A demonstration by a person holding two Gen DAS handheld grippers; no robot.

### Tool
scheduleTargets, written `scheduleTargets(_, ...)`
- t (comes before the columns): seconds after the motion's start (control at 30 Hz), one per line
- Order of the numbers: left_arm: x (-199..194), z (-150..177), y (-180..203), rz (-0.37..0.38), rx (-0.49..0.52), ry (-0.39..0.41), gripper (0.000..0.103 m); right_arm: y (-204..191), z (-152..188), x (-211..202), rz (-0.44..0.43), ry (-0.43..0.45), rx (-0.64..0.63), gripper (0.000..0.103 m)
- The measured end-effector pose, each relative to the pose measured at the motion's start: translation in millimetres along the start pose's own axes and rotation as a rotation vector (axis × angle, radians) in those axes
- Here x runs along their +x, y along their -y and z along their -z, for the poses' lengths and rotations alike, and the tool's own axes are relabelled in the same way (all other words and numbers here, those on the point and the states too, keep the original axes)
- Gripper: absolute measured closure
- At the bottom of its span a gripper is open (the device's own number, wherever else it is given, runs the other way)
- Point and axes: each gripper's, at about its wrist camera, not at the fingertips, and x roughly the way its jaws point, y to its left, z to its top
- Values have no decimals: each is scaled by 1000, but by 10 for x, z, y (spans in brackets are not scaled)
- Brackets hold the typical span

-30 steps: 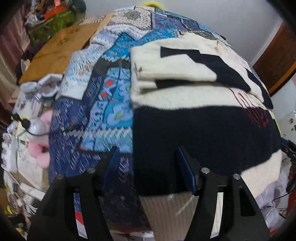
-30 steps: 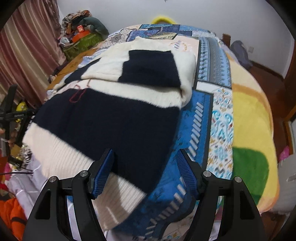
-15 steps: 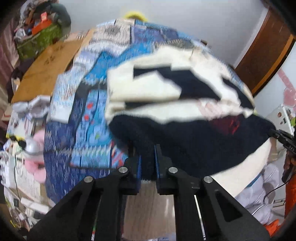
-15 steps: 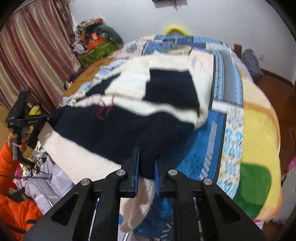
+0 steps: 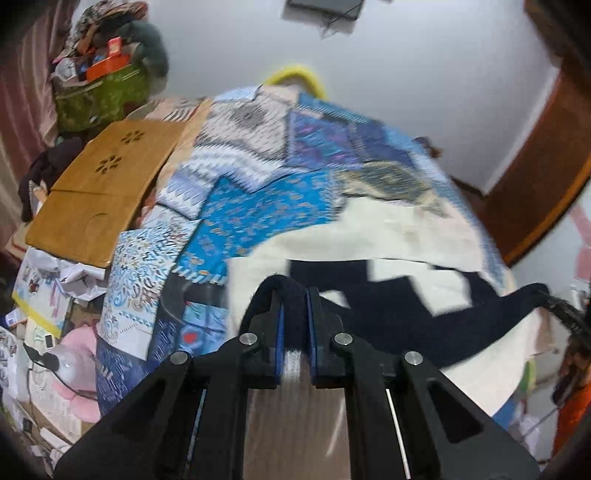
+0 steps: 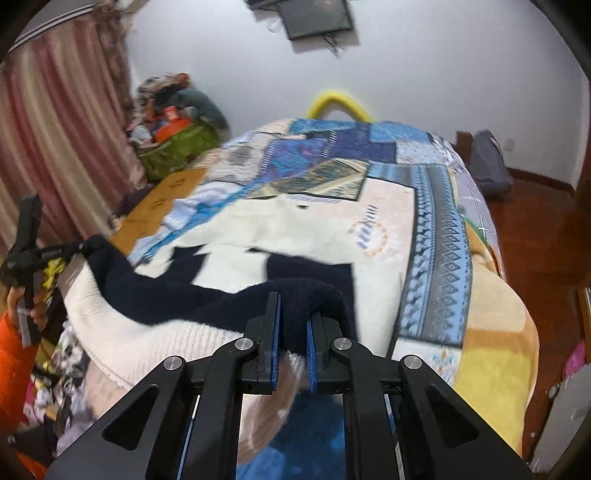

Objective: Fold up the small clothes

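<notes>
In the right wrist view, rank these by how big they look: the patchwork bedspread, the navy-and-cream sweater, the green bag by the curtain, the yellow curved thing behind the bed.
1. Patchwork bedspread
2. Navy-and-cream sweater, though it lies nearer the camera, so the gap is unsure
3. Green bag
4. Yellow curved thing, only partly showing; being far back makes the last two uncertain

Sweater [image 5: 388,236] on the quilt [image 5: 258,206], near edge raised between two grippers, board [image 5: 107,192] left, bag [image 6: 177,147] behind it, screen [image 6: 314,16] on the wall.
</notes>
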Motion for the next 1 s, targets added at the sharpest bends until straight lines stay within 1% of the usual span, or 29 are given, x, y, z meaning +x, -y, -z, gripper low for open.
scheduleTargets(0.03, 166, -16, -48, -30, -7, -23, 93, 66, -42, 120, 14, -13, 17, 93)
scheduleTargets(0.13, 609, 34, -222, -35, -55, -111, 93, 246, -77, 477, 36, -70, 63, 93)
scheduleTargets(0.2, 836, 114, -297, -44, -61, -150, 93, 314, -61, 622, 36, -102, 73, 93)
scheduleTargets(0.23, 907, 140, -310, -57, -49, -159, 92, 336, -33, 695, 39, -119, 72, 93)
scheduleTargets(0.3, 955, 179, -318, -65, -18, -153, 87, 379, 13, 773, 34, -143, 74, 93)
scheduleTargets(0.33, 939, 183, -325, -63, -11, -147, 84, 402, 31, 789, 27, -149, 78, 93)
scheduleTargets(0.37, 912, 180, -329, -63, -8, -142, 77, 422, 46, 782, 14, -150, 85, 92)
scheduleTargets(0.4, 864, 176, -343, -64, -3, -137, 72, 439, 51, 748, -3, -145, 90, 91)
scheduleTargets(0.47, 769, 157, -365, -76, 8, -119, 53, 468, 36, 685, -22, -143, 95, 90)
scheduleTargets(0.53, 595, 138, -428, -83, 12, -87, 47, 475, 19, 572, -34, -139, 87, 87)
scheduleTargets(0.6, 445, 125, -500, -82, 10, -63, 46, 472, 11, 480, -31, -125, 79, 81)
scheduleTargets(0.63, 358, 122, -546, -95, 9, -48, 45, 475, 7, 417, -14, -112, 73, 70)
scheduleTargets(0.67, 301, 118, -582, -114, 9, -38, 43, 479, 3, 363, 25, -92, 66, 58)
scheduleTargets(0.7, 240, 129, -630, -134, 8, -28, 41, 491, 11, 267, 70, -63, 56, 54)
scheduleTargets(0.73, 178, 153, -690, -149, 3, -20, 39, 505, 18, 212, 87, -49, 52, 52)
scheduleTargets(0.8, 109, 218, -794, -164, -11, -16, 39, 566, 42, 116, 109, -41, 62, 52)
scheduleTargets(0.9, 87, 395, -929, -194, -19, -45, 39, 633, 151, -3, 131, -46, 71, 52)
scheduleTargets(1.0, 127, 571, -971, -182, -19, -80, 39, 667, 224, -16, 151, -68, 56, 52)
